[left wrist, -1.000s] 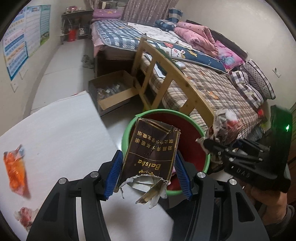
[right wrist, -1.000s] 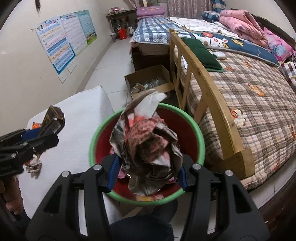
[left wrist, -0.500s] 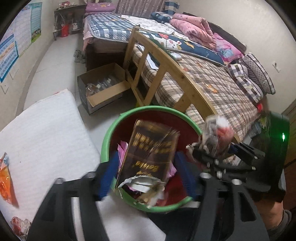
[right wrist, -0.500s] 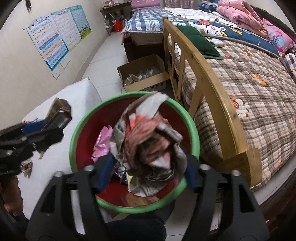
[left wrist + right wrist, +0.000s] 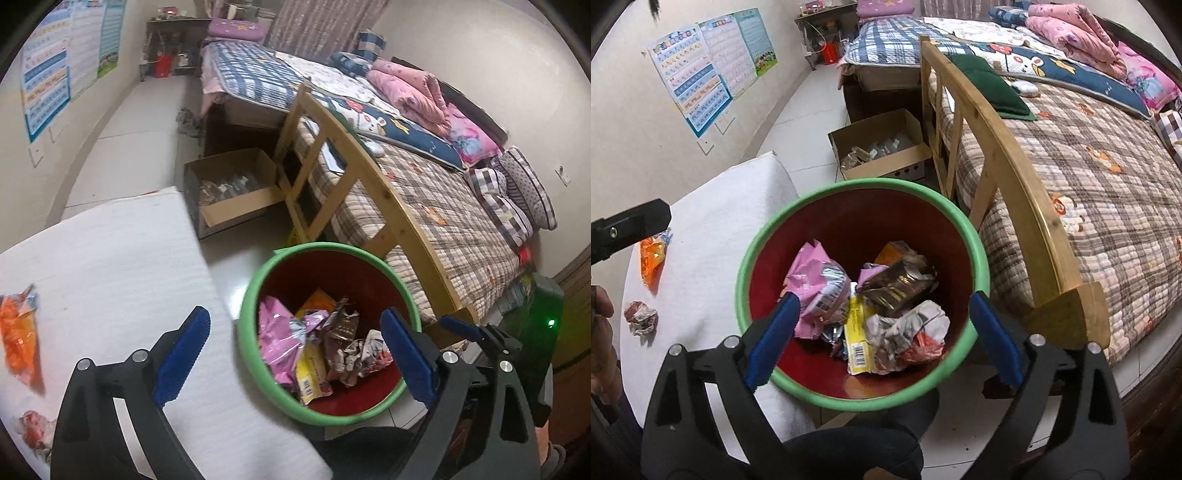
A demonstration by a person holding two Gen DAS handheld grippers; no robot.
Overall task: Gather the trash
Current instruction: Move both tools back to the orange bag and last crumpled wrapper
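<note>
Both grippers now gape empty: left gripper (image 5: pixel 295 354), right gripper (image 5: pixel 884 332); brown pack (image 5: pixel 897 284) and crumpled paper (image 5: pixel 905 332) lie mid-frame in the bin (image 5: pixel 849 400).

both wrist views downward, sharing bin (image 5: pixel 258 295) (image 5: pixel 757 240)

Bin (image 5: pixel 979 254) red w/ green rim; wrappers pink (image 5: pixel 816 269), yellow (image 5: pixel 857 332), brown (image 5: pixel 897 284); quilt (image 5: pixel 1108 192) brown plaid; pads (image 5: pixel 772 336) blue; table wrapper (image 5: pixel 652 258) orange.

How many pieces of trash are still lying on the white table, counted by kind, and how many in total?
Orange wrapper: 1
Crumpled paper ball: 1
Total on the white table: 2
</note>
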